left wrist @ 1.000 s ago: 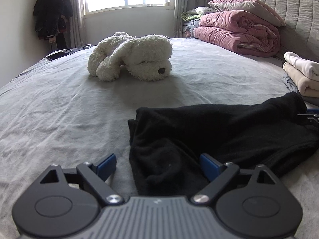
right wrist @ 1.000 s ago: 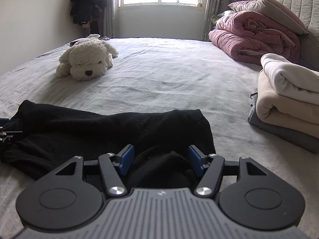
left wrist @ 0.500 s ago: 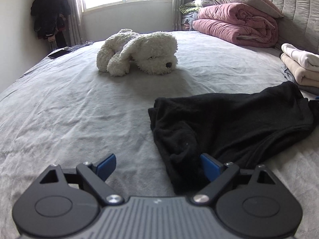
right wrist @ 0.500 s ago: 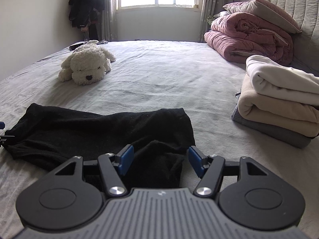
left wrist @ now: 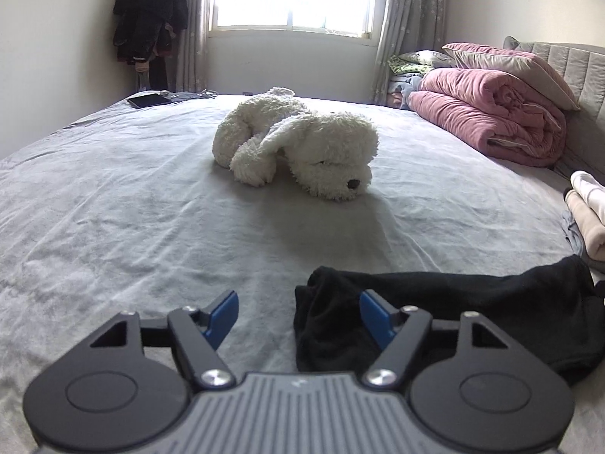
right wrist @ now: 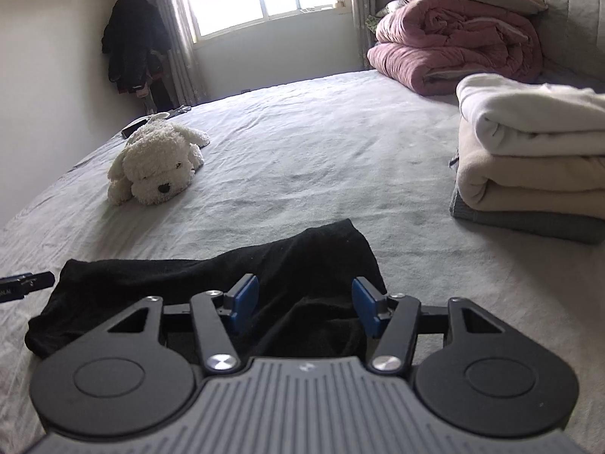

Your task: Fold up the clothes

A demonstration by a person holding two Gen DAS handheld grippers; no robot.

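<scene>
A black garment (left wrist: 472,302) lies bunched in a long strip on the grey bed sheet (left wrist: 151,208); it also shows in the right wrist view (right wrist: 227,276). My left gripper (left wrist: 298,314) is open and empty, with its right fingertip over the garment's left end. My right gripper (right wrist: 304,304) is open and empty, just above the garment's right end. The tip of the left gripper shows at the left edge of the right wrist view (right wrist: 26,283).
A white plush dog (left wrist: 298,151) lies mid-bed. A stack of folded cream and grey clothes (right wrist: 529,159) sits at the right. A rolled pink quilt (left wrist: 491,121) and pillows lie by the headboard. A tablet (left wrist: 149,100) lies at the far corner.
Both grippers have pulled back and lifted from the garment, staying open. The left gripper moved left, so the garment now sits lower right in its view.
</scene>
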